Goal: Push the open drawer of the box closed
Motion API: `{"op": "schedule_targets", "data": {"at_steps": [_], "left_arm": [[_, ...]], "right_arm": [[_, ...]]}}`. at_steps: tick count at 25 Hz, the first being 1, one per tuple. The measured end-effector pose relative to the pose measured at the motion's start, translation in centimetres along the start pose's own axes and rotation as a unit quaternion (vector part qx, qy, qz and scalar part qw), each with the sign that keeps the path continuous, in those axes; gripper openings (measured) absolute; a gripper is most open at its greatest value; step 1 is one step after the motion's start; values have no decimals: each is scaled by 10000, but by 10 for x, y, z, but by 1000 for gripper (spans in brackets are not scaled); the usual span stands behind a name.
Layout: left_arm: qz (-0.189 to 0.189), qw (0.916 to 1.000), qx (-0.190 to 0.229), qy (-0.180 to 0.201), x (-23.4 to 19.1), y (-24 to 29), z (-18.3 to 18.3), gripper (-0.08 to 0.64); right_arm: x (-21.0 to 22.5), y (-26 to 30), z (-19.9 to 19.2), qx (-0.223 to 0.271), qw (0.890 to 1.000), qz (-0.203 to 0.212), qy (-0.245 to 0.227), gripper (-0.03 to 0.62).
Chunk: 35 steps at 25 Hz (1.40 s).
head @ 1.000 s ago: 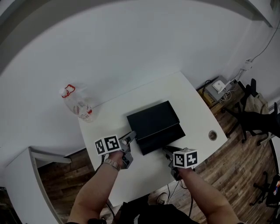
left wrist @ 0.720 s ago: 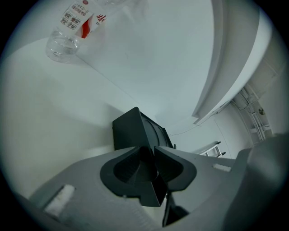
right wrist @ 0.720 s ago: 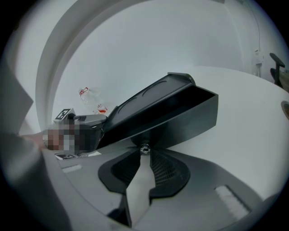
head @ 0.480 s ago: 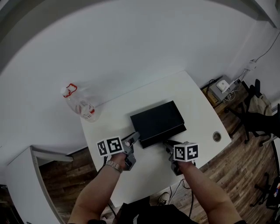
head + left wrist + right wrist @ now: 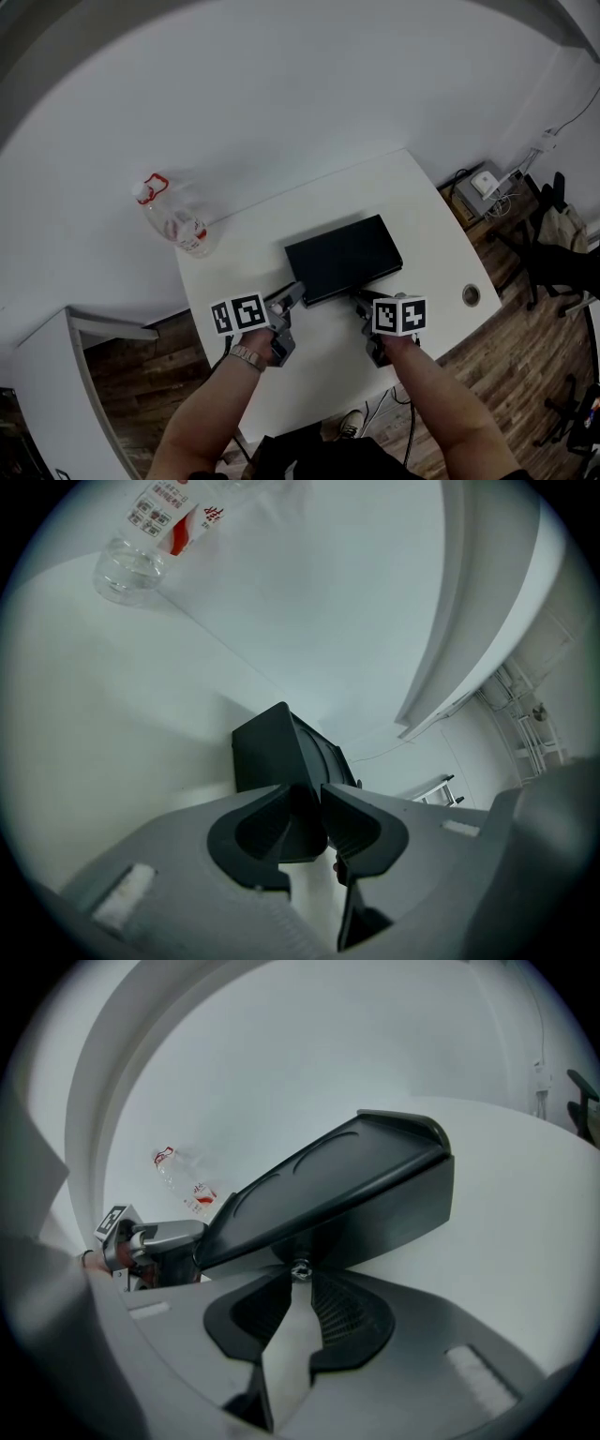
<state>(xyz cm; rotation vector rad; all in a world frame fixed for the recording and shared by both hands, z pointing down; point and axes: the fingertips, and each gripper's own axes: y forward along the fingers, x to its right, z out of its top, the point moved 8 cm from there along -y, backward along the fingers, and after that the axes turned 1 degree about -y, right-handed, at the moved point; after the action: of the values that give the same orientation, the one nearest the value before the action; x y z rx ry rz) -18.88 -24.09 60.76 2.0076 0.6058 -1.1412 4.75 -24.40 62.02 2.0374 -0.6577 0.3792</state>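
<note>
White table (image 5: 431,230) with a black box (image 5: 342,255) at its middle, the drawer (image 5: 394,1208) almost flush. A clear bottle (image 5: 178,223) stands well apart; the print on its red-and-white label is too small to read. The left gripper (image 5: 317,808), jaws a slit apart and holding nothing, rests at the box's near-left corner, likely bracing it. The right gripper (image 5: 298,1283) pinches the drawer's tiny metal knob (image 5: 300,1268) to push.
</note>
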Motion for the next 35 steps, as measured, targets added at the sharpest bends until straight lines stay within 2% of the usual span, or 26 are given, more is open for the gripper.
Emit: {"op": "schedule_targets", "data": {"at_steps": [23, 28, 30, 31, 32, 33, 35], "left_arm": [[55, 10000, 1, -31, 1, 0, 0, 114], [-141, 9993, 259, -240, -3, -9, -4, 109], [-214, 9989, 384, -184, -5, -21, -7, 99], [-263, 9987, 414, -122, -5, -28, -10, 74], [-326, 9985, 429, -68, -4, -36, -15, 23], [-396, 9983, 433, -18, -2, -44, -21, 0], [-487, 9979, 390, 149, 4, -61, -37, 0]], "right_arm": [[3, 6, 7, 15, 9999, 130, 37, 71], [6, -11, -9, -8, 9995, 266, 193, 83], [7, -27, -19, 70, 9989, 403, 226, 66], [8, -37, -24, 125, 9984, 505, 220, 19], [9, -48, -29, 174, 9977, 627, 202, 5], [10, -60, -35, 213, 9968, 747, 174, 4], [12, -85, -47, 295, 9952, 926, 95, 4]]}}
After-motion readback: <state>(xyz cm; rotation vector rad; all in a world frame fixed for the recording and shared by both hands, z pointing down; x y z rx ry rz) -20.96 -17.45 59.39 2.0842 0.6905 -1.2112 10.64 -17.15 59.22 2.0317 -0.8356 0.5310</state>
